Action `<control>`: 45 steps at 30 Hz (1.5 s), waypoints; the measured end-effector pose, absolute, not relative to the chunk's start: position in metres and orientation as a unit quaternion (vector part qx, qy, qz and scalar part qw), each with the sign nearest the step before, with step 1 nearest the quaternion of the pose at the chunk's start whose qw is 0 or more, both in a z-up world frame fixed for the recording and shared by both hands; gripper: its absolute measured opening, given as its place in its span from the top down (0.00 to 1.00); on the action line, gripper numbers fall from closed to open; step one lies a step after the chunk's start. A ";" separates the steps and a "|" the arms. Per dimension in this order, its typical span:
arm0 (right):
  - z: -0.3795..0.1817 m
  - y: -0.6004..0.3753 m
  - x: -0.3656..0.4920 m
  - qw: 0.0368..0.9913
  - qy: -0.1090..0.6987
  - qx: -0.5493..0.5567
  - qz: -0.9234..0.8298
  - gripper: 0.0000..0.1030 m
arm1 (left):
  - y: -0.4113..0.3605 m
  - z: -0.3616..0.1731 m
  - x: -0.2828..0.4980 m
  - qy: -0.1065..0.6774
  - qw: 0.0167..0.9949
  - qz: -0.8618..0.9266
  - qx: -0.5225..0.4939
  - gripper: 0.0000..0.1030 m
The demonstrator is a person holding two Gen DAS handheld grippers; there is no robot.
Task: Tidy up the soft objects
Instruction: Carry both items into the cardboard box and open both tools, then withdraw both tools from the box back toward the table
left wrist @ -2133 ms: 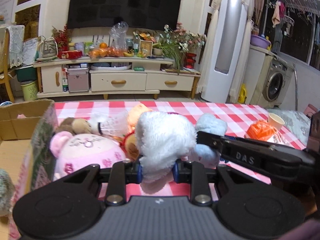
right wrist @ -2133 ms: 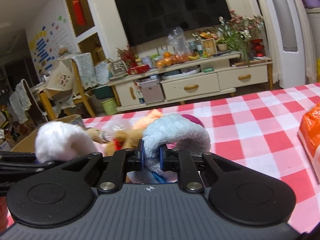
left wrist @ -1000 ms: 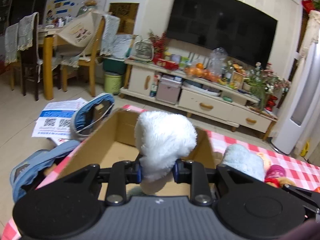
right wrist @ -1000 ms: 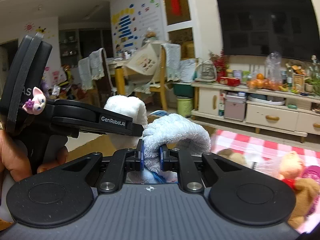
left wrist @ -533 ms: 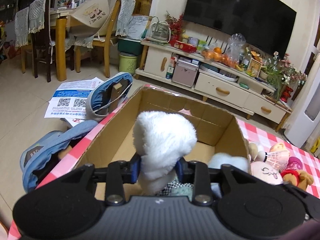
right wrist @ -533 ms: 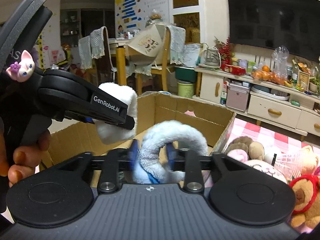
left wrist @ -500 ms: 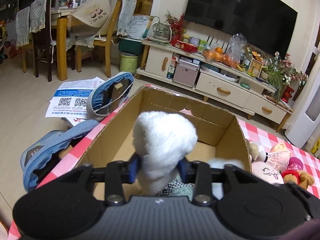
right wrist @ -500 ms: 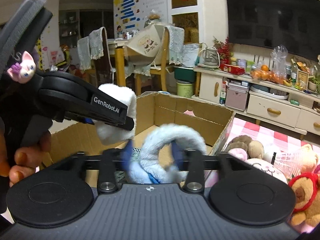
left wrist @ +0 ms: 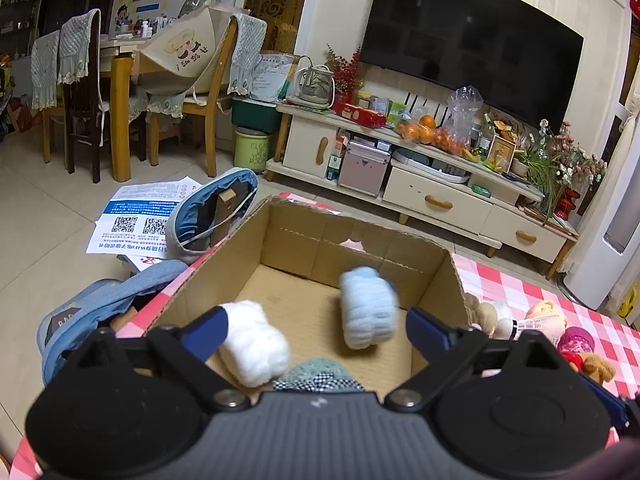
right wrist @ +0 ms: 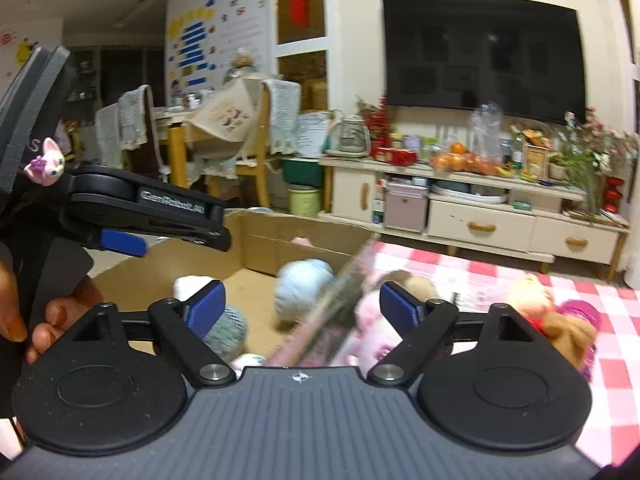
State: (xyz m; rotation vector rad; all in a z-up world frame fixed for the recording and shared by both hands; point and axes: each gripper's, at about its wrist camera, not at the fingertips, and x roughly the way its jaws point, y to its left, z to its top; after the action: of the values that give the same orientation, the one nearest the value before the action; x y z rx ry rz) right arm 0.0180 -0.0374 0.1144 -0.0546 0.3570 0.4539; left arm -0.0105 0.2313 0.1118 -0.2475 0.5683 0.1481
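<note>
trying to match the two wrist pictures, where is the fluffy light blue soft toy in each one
Left wrist view: the fluffy light blue soft toy shows blurred inside the brown cardboard box, right of centre, right of the fluffy white soft toy.
Right wrist view: the light blue toy sits at centre, in the box just left of its blurred right wall.
Shared landmark: the black wall television.
</note>
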 end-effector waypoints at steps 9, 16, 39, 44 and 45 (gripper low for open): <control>0.110 -0.056 0.012 0.968 0.176 0.012 0.176 0.00 | 0.218 0.112 -0.011 0.278 0.952 0.064 -0.113 0.01; 0.104 -0.056 0.007 0.973 0.169 0.015 0.155 0.00 | 0.206 0.114 -0.013 0.272 0.955 0.049 -0.108 0.01; 0.099 -0.067 0.007 0.980 0.163 0.041 0.105 0.00 | 0.143 0.118 -0.016 0.255 0.965 -0.004 -0.055 0.01; 0.096 -0.069 0.006 0.982 0.163 0.046 0.088 0.00 | 0.130 0.117 -0.017 0.254 0.966 -0.014 -0.043 0.01; 0.096 -0.071 0.006 0.982 0.164 0.048 0.084 0.00 | 0.127 0.117 -0.017 0.254 0.966 -0.016 -0.041 0.01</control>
State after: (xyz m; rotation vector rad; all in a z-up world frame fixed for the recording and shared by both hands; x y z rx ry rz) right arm 0.0058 -0.0710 0.0960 0.0963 0.3299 0.1690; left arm -0.0173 0.1272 0.1166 -0.0829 0.5147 -0.0317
